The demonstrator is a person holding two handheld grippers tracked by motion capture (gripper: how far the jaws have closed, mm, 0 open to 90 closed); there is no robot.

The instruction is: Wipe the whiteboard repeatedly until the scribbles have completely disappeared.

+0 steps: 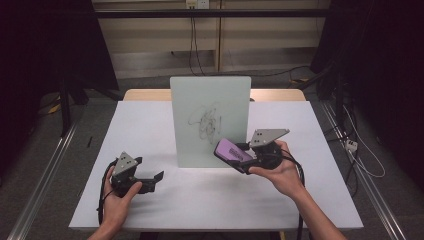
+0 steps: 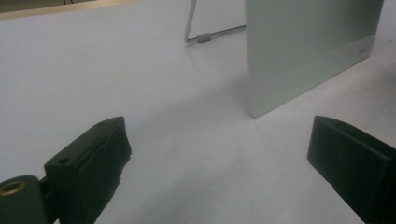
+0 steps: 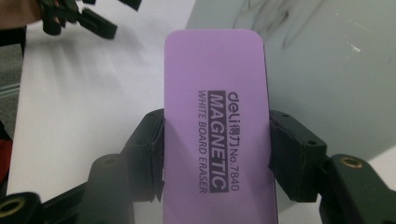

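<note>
Left gripper [image 1: 159,177] is sitting low over the near-left part of the white tabletop [image 1: 150,125], held in the person's left hand [image 1: 119,197], w/ a cable looping off its back. Its fingers [image 2: 88,165] are standing wide apart w/ nothing between them, just bare tabletop showing in the gap in the left gripper view. They're pointing toward the board's lower left corner, near it but not touching.

Moving to the middle: a small whiteboard [image 1: 210,120] is standing upright on the tabletop, propped by a thin wire leg [image 2: 190,23] behind it. A black scribble [image 1: 206,122] is sitting about mid-board, slightly right of centre. Board's bottom edge is resting on the tabletop.

Right of that, the right gripper [image 1: 239,162] is being held up off the tabletop by the person's right hand [image 1: 280,175], just in front of the board's lower right part. Its fingers [image 3: 147,144] are clamping a purple whiteboard eraser [image 3: 217,121] by its two long sides, about halfway along. The eraser is tilting, far end pointing up-left toward the board; its printed face reads "deli MAGNETIC WHITE BOARD ERASER No.7840". Can't tell whether its tip is touching the board surface or hanging just off it. It's sitting below and right of the scribble.

No containers on the tabletop that I'm seeing.
</note>
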